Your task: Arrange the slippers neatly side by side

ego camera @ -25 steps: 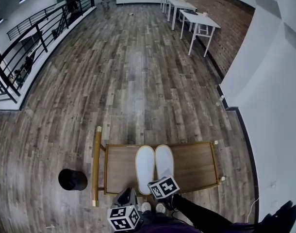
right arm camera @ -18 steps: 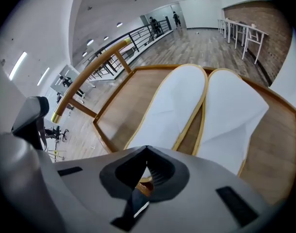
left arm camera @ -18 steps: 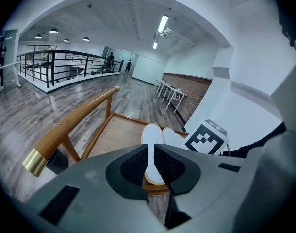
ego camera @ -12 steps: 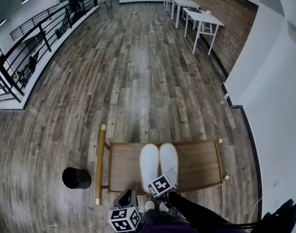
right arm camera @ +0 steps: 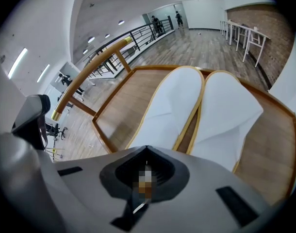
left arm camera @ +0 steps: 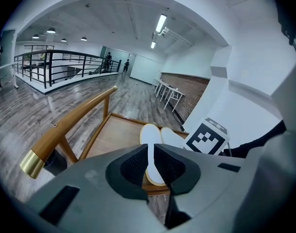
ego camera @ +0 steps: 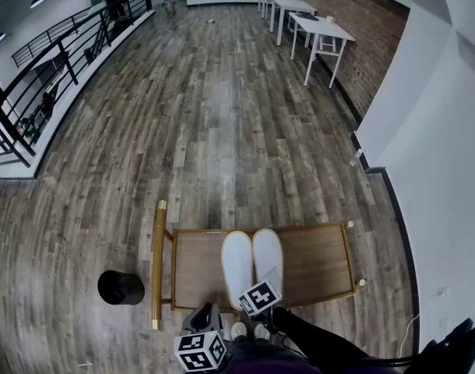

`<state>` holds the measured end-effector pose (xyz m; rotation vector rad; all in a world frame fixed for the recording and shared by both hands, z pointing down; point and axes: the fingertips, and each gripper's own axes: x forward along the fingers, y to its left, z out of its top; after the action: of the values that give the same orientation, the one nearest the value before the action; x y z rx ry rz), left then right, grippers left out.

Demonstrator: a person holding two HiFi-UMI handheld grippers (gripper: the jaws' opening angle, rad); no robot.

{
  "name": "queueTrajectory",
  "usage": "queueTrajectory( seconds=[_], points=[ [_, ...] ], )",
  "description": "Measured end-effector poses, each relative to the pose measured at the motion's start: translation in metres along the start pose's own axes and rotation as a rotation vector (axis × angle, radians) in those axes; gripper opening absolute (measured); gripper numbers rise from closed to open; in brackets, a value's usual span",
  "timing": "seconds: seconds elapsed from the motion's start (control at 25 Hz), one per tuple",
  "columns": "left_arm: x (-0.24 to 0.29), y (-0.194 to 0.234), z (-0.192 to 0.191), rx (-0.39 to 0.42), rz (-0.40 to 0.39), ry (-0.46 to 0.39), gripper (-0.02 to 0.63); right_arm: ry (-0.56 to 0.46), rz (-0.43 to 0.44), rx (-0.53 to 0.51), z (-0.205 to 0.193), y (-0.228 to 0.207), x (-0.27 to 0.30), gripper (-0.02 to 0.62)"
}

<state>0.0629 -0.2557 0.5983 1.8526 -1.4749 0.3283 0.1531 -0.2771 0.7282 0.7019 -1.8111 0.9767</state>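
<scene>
Left fingers [left arm camera: 134, 167] slightly apart and empty, right fingers [right arm camera: 161, 173] together, side-by-side slippers [ego camera: 238, 260] ahead of both, nearer the right.

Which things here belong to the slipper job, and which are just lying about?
Job:
- left slipper
- right slipper
- wooden cart that they lie on
- left gripper, right gripper

Lying about:
- black round object on the floor
- white tables
- railing

You work under even, bright ceiling light; the long white ceiling strip lamp [left arm camera: 161, 22] glares. Your fisheye lenses bend the dark wooden plank floor [ego camera: 222, 115] at the edges, and both gripper views darken into round vignettes.
</scene>
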Motion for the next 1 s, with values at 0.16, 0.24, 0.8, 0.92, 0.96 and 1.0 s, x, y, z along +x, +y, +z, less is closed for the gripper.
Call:
queueTrajectory(
  seconds=[0.16, 0.24, 0.8, 0.92, 0.96, 1.0],
  points=[
    [0.005, -0.001, 0.002, -0.005, -0.012, 0.0, 0.038, -0.153, -0.015, -0.01, 0.022, -0.002, -0.034, -0.002],
    [0.01, -0.005, 0.005, -0.007, -0.035, -0.006, 0.038, -0.272, -0.006, 0.05, 0.033, -0.01, -0.057, -0.002],
    [0.066, -0.07, 0.054, 0.178, -0.074, -0.023, 0.002, -0.633, -0.211, 0.327, 0.038, -0.075, -0.175, -0.002],
    [0.07, -0.082, 0.052, 0.161, -0.071, -0.007, 0.002, -0.632, -0.221, 0.333, 0.034, -0.066, -0.176, -0.002],
    [0.07, -0.084, 0.051, 0.158, -0.065, -0.004, 0.002, -0.634, -0.225, 0.328, 0.033, -0.063, -0.175, -0.002],
    [0.069, -0.085, 0.05, 0.158, -0.058, -0.001, 0.002, -0.634, -0.23, 0.32, 0.032, -0.059, -0.175, -0.002]
  ],
)
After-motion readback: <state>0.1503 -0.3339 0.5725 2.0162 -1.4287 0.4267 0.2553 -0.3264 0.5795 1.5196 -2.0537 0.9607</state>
